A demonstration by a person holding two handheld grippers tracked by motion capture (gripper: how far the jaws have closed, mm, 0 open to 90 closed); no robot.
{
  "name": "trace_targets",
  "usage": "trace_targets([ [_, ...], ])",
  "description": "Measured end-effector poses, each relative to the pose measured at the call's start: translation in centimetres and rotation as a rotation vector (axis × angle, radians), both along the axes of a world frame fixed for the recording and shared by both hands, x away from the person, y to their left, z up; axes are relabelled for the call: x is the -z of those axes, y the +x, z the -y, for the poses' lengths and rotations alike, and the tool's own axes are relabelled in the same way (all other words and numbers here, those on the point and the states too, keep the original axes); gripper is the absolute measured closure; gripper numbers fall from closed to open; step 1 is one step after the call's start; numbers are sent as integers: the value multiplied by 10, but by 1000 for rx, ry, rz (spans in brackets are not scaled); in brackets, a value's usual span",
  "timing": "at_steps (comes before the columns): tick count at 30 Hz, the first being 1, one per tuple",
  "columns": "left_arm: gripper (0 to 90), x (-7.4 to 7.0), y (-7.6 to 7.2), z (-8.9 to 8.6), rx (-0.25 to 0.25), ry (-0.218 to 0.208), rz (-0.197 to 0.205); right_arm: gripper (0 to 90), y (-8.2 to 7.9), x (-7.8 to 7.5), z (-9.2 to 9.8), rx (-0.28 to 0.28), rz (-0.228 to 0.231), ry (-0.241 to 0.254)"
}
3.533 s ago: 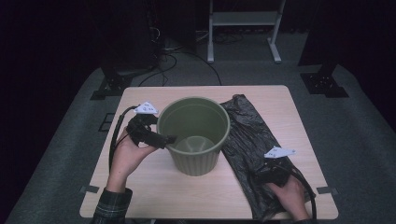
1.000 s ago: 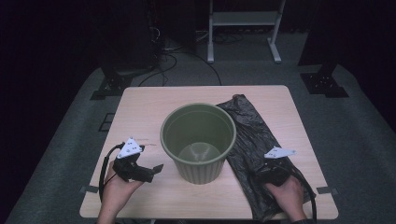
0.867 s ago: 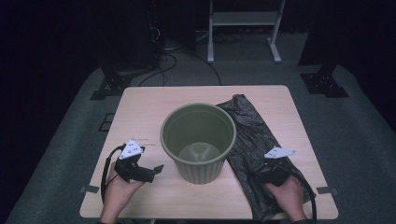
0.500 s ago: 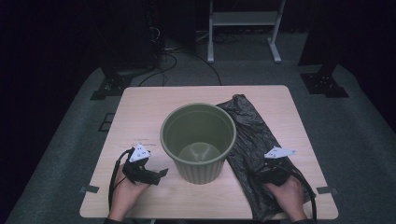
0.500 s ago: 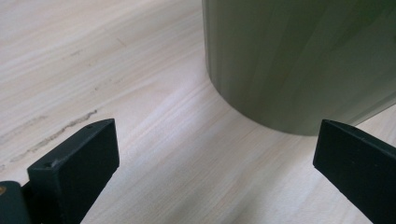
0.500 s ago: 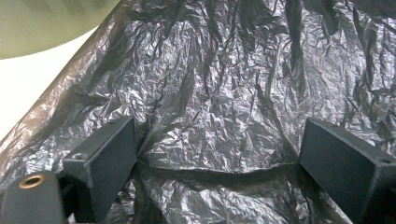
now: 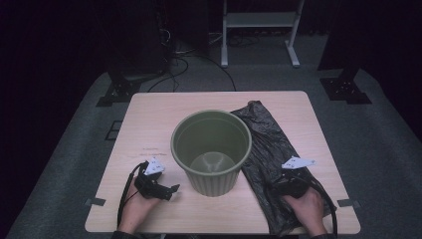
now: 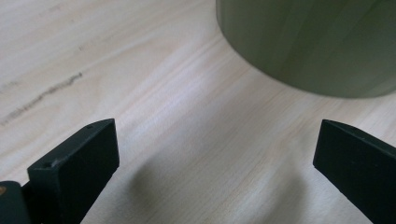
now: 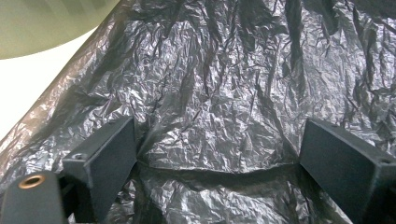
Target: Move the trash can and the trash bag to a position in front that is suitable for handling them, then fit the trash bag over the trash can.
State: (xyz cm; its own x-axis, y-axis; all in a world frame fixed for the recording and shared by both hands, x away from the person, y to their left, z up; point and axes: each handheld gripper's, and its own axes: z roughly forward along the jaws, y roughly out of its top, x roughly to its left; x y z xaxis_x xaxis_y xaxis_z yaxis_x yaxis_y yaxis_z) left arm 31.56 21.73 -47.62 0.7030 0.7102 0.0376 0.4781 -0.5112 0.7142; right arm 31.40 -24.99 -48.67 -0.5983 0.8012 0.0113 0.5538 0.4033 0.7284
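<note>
A ribbed green bin (image 7: 211, 152) stands upright and empty at the middle of the wooden table (image 7: 164, 107). A crumpled black plastic bag (image 7: 271, 144) lies flat to its right. My left gripper (image 7: 171, 189) rests low on the table just left of the bin's base (image 8: 308, 42), jaws wide open over bare wood. My right gripper (image 7: 273, 188) sits on the near end of the bag (image 9: 219, 93), jaws open and pressed down on the film, with nothing pinched between them.
The table's near edge lies just under both hands. Bare wood stretches behind and left of the bin. Beyond the table, a grey floor carries cables (image 7: 199, 59), a white stand (image 7: 259, 30) and black stand feet (image 7: 343, 89).
My left gripper has let go of the bin's left side, dropped to the table near the front edge, then slid right toward the bin's base. The right gripper has stayed on the bag.
</note>
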Motion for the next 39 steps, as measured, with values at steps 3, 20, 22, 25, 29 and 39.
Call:
trace_targets([
  [3, 0, 4, 0, 0, -1, 5, -11, 101, 0, 0, 0, 1, 0, 0],
  [20, 0, 7, 1, 0, -2, -18, -21, 102, 1, -6, 5, 17, 6, 11],
  [22, 0, 7, 1, 0, -3, -18, -21, 102, 2, -9, 10, 29, 6, 16],
  [25, 0, 7, 1, 0, -4, -18, -20, 102, 3, -10, 13, 35, 3, 23],
  [29, 0, 7, 1, 0, -4, -18, -20, 102, 7, -16, 21, 60, 7, 21],
  [39, 0, 7, 1, 0, -4, -18, -20, 102, 30, -19, 46, 146, 7, 10],
])
